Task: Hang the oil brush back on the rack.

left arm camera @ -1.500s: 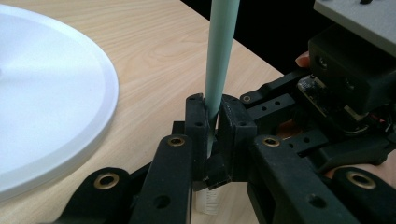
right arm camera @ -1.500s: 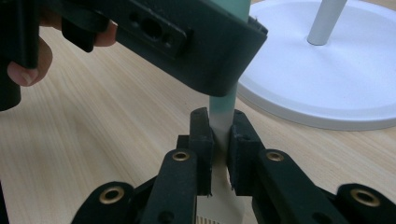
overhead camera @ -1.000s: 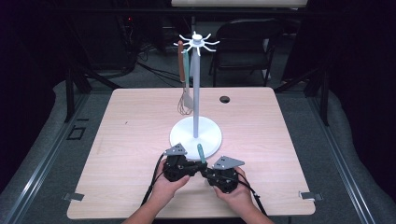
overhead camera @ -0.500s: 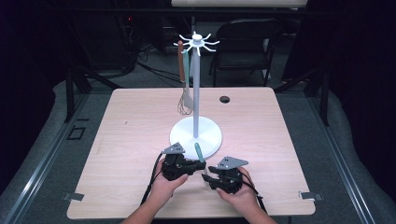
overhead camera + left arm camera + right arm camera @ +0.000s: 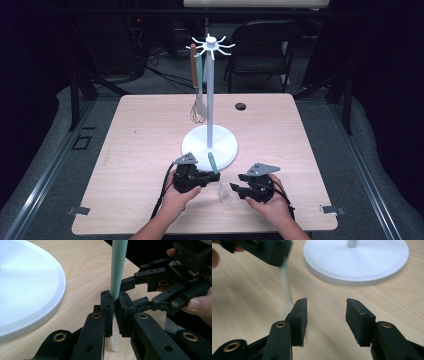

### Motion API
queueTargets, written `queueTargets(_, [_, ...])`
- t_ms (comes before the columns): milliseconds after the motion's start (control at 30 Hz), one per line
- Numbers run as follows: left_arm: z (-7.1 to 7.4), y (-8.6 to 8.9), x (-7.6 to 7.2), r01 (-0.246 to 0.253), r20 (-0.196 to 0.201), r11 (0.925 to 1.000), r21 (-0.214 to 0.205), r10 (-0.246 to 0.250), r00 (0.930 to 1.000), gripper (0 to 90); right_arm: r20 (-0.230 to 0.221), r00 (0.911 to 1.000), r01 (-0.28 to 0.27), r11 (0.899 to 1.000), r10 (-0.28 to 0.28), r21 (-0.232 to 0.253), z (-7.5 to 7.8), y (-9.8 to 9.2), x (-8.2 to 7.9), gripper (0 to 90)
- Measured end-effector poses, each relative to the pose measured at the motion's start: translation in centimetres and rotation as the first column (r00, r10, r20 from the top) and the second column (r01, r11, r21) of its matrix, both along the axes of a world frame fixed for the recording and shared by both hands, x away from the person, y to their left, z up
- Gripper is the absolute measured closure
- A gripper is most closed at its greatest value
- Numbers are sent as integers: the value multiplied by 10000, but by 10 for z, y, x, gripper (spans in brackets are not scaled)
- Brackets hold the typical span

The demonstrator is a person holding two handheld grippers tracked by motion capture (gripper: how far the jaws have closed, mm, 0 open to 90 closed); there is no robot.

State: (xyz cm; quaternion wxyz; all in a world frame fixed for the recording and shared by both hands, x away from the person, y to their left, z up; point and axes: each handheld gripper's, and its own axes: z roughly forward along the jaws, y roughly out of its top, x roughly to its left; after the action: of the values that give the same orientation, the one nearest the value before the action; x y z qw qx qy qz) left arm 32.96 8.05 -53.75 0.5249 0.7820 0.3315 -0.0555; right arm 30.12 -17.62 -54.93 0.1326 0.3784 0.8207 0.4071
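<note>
Our left claw [image 5: 202, 177] is pinching the teal-handled spatula [image 5: 216, 171] near the middle of the worktop's [image 5: 140, 145] near edge, just in front of the white stand base [image 5: 227, 145]. In the left gripper view the two pads are pressed onto the spatula where the teal handle [image 5: 118, 267] meets its pale neck, and the handle rises up past the base. The spatula's translucent blade [image 5: 224, 194] points toward the near edge, between our two hands.

Our right claw [image 5: 237, 189] sits just beside the blade, toward the right edge; its jaws have just been opening and now stand spread, with only bare wood between them. A brown-handled whisk [image 5: 196, 95] hangs from the stand's hooks [image 5: 211, 46] toward the far edge.
</note>
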Motion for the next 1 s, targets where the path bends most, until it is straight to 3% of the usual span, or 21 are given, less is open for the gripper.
queueTargets(400, [1, 0, 0, 27, -10, 10000, -76, -28, 10000, 847, 159, 9960, 884, 9955, -879, -341, -12, -12, 11, 483])
queueTargets(800, [7, 1, -1, 362, -26, 9991, -235, -363, 9993, 848, 227, 9946, 1018, 9939, -1009, -428, -16, -13, 14, 459])
queueTargets(1000, [20, 2, 1, 593, 182, 9982, 128, -596, 9981, 848, 216, 9947, 1011, 9939, -1003, -439, -17, -13, 15, 454])
